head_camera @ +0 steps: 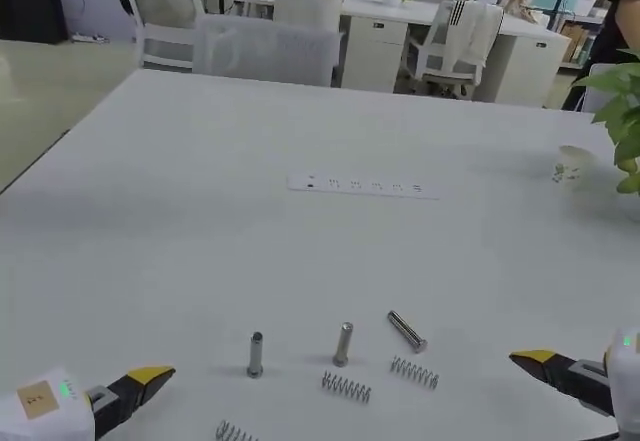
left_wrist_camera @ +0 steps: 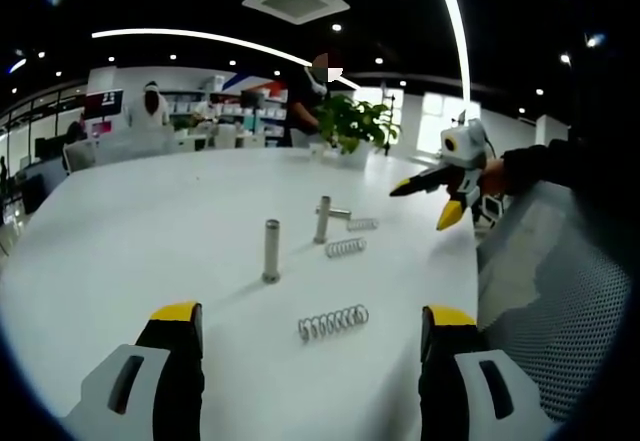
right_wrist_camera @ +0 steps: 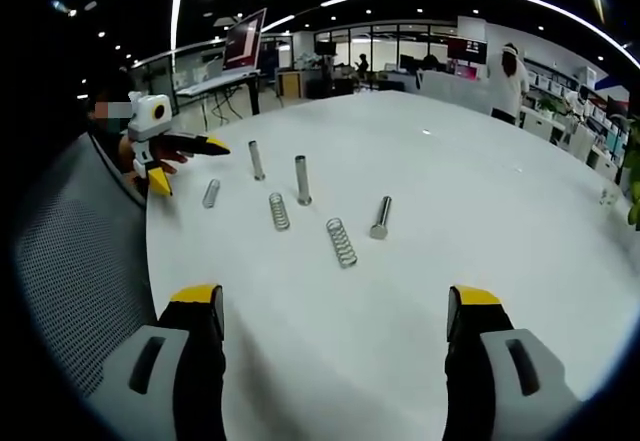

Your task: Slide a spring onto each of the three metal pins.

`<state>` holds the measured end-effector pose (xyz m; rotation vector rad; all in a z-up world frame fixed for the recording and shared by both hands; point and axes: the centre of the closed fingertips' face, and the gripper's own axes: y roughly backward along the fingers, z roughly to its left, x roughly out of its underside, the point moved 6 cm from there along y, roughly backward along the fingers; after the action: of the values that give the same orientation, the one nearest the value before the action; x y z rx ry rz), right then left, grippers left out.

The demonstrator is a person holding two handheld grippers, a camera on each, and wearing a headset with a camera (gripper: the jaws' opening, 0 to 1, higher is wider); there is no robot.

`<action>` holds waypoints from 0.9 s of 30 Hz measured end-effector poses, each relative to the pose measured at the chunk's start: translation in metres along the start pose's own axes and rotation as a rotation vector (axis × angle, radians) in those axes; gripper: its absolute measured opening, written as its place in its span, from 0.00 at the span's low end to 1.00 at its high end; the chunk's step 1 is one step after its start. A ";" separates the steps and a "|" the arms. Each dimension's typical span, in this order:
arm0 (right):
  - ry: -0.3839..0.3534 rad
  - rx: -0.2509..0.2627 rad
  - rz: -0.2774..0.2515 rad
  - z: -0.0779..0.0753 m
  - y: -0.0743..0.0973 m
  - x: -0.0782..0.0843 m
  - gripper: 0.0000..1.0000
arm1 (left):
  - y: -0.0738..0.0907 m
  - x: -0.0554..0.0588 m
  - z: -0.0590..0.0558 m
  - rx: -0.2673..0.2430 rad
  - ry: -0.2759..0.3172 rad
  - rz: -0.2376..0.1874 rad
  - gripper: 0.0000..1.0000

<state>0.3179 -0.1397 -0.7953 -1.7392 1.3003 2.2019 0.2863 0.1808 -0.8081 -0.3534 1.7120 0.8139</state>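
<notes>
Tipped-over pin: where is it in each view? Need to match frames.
Head view: lying pin, lower centre, right of the middle upright pin.
Left gripper view: lying pin, centre, just past that upright pin.
Right gripper view: lying pin, centre, right of that upright pin.
Shared landmark: the middle upright pin, next to it in all three.

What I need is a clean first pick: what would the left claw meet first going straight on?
Probably the nearest spring, lying on the table just ahead, centred before the open left claw. An upright pin stands beyond it, slightly left. Fisheye depth is uncertain.
</notes>
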 end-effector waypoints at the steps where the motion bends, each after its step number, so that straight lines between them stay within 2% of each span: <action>1: -0.001 0.001 -0.001 0.000 0.000 0.000 0.93 | 0.000 0.000 0.000 0.001 0.000 -0.001 0.87; 20: -0.018 0.013 0.010 -0.003 0.001 0.002 0.89 | -0.002 0.000 0.000 0.005 0.002 -0.005 0.86; 27: -0.015 0.032 0.011 -0.008 0.002 -0.002 0.88 | -0.002 -0.001 0.001 0.007 -0.002 -0.003 0.86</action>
<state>0.3237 -0.1450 -0.7927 -1.7054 1.3372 2.1824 0.2881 0.1800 -0.8078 -0.3503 1.7117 0.8060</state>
